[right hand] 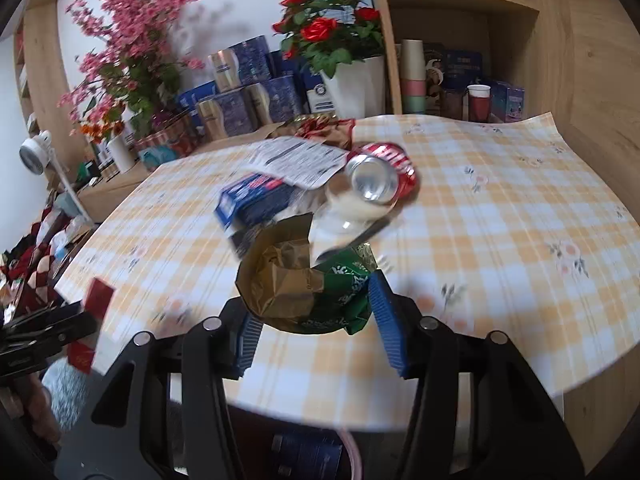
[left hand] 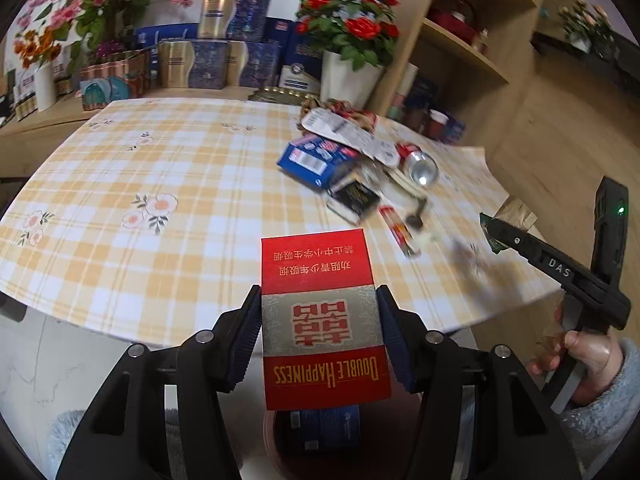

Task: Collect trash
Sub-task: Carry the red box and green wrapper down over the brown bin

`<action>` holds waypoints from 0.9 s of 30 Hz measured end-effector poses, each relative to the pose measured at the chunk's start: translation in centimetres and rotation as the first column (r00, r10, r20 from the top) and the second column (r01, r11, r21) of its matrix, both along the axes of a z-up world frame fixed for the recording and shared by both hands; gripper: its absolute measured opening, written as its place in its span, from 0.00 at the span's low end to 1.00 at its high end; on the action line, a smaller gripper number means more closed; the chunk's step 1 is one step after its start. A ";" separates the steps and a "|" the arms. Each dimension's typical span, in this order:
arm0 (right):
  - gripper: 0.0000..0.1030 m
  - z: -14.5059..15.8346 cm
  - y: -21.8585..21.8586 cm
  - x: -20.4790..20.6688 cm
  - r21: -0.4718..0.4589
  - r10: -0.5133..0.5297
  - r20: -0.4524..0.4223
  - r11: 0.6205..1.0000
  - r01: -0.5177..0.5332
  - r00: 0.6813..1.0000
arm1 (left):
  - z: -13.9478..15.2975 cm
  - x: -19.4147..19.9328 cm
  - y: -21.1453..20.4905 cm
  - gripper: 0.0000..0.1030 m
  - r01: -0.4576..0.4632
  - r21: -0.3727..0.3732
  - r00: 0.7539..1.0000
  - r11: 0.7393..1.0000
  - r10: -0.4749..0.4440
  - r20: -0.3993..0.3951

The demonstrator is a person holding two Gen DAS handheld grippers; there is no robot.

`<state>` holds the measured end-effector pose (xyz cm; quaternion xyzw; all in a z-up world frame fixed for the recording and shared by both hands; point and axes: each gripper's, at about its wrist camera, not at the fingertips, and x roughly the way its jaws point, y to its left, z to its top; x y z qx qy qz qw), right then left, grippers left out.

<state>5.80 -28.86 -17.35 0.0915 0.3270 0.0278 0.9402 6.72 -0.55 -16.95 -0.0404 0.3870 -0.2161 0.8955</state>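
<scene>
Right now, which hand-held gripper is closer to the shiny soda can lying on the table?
Right. The right hand-held gripper, holding a green wrapper, sits just in front of the soda can. The left hand-held gripper grips a red box off the table's near edge.

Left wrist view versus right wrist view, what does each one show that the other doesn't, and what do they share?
Only the left wrist view shows the red cigarette pack's printed face, clamped in the left gripper, plus a small red tube lying on the table. Only the right wrist view shows the green and gold wrapper up close in the right gripper, and a small white fan at the far left. Both show the checked tablecloth, blue box, soda can and red roses.
</scene>
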 end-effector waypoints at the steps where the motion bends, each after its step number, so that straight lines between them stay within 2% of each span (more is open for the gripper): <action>1: 0.51 -0.1 0.4 -0.7 0.003 0.004 -0.002 1.000 -0.004 1.000 | 0.0 -0.5 0.1 0.54 0.010 0.005 1.000 1.000 -0.010 0.005; 6: 0.51 -0.8 2.6 -4.7 0.011 0.033 -0.025 0.999 -0.032 0.999 | -0.3 -2.9 1.3 0.54 0.035 -0.012 0.999 0.999 -0.035 0.010; 14: 0.51 -4.6 6.2 -8.6 0.030 0.096 -0.132 0.995 -0.093 0.987 | -2.6 -5.8 1.5 0.54 0.075 -0.059 0.997 0.995 -0.075 0.004; 18: 0.51 -6.8 7.2 -9.0 0.013 0.114 -0.195 0.993 -0.114 0.974 | -3.7 -6.5 1.5 0.54 0.085 -0.051 0.996 0.995 -0.086 -0.018; 24: 0.51 -9.3 6.5 -8.3 0.029 0.075 -0.286 0.997 -0.070 0.955 | -4.4 -6.2 1.7 0.54 0.078 -0.071 0.996 0.994 -0.081 -0.041; 27: 0.51 -10.7 6.3 -8.0 0.036 0.065 -0.346 0.998 -0.056 0.936 | -4.9 -5.9 1.7 0.54 0.070 -0.072 0.995 0.995 -0.074 -0.065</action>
